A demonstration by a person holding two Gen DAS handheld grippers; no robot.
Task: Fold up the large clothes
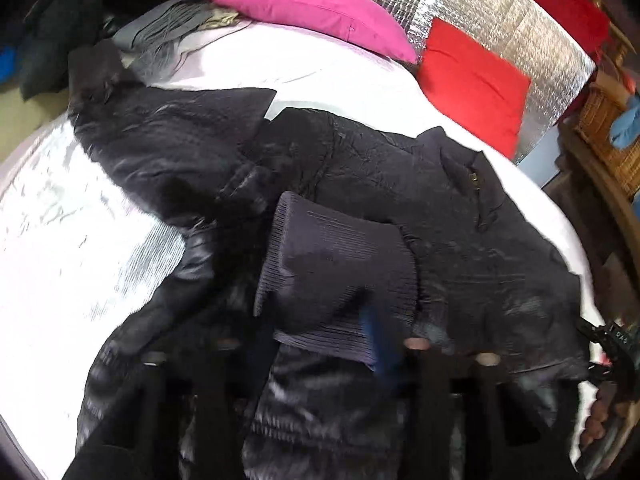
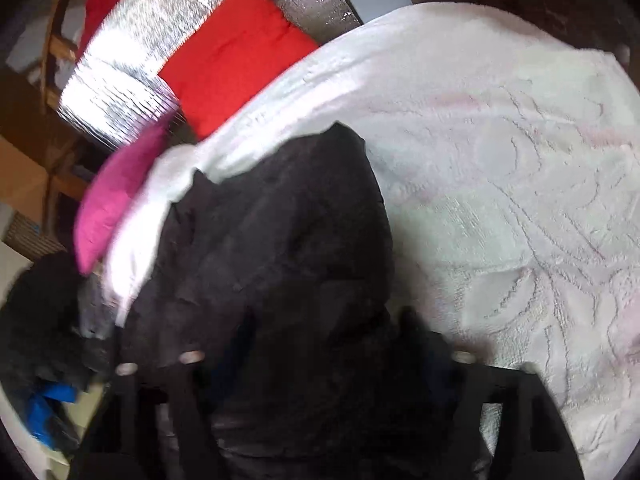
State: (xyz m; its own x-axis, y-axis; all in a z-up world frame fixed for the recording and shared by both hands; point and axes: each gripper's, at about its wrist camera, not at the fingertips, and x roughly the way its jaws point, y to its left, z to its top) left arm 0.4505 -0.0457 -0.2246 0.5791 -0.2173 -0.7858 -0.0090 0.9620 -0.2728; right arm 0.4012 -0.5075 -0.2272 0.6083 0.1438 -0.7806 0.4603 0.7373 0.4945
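Across the middle of the bed [image 1: 328,68], a large black jacket [image 1: 400,184] lies spread on the white cover, its long axis running from the far left side, where a quilted sleeve or hood part [image 1: 160,140] reaches toward the grey scarf [image 1: 160,32], down to the near right edge. Near the bed's front edge the left gripper [image 1: 320,360] sits right over the garment's closest part; a ribbed knit cuff or hem [image 1: 336,264] is bunched up directly ahead of its fingers, and cloth seems to pass between them, yet blur and dark fabric hide how far apart the jaws stand, so I cannot tell whether it pinches anything. The right gripper [image 2: 320,364] shows in its own view with dark jacket fabric draped over and between its fingers, apparently lifted off the cover; a hold looks likely, but the jaw gap is buried in cloth and I cannot tell for certain. From the left wrist view, the right tool appears at the near right edge of the bed, beside the jacket's hem. Both tools therefore work the same near end, with the bulk of the jacket stretching away toward the pink pillow [image 1: 312,4] and red pillow [image 1: 472,80] at the head. In my judgement, the fold has to carry this near end forward along that long axis.
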